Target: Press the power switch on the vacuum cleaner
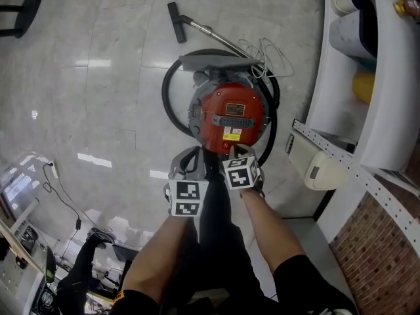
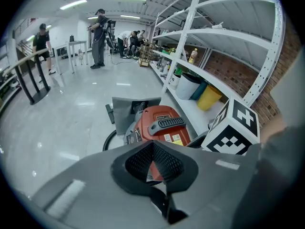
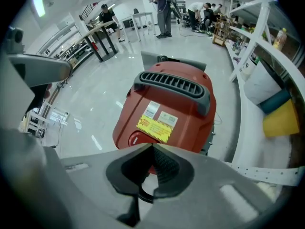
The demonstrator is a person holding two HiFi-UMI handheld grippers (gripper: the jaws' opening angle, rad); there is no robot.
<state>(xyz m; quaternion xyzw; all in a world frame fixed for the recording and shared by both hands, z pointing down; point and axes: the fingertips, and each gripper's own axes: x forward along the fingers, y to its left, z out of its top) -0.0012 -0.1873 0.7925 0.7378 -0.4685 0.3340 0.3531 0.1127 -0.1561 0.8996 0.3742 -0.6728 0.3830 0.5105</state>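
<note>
We count one red vacuum cleaner (image 1: 230,113) with one black hose (image 1: 164,94), one floor nozzle (image 1: 176,13), one yellow label (image 3: 153,127) and one round red button (image 3: 129,140), plus one left hand-held gripper (image 1: 190,155) and one right hand-held gripper (image 1: 235,151), carrying two marker cubes (image 1: 184,197) between them.

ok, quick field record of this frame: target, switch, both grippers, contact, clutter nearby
target: red vacuum cleaner, directly ahead of the person
hose: black hose looped around its body
left gripper: jaws together, empty, held back from the vacuum
right gripper: jaws together, empty, tips over the vacuum's near end
switch: round red button just beyond the right tips; probably the power switch
contact: not visibly pressed yet
nearby: white shelving on the right
</note>
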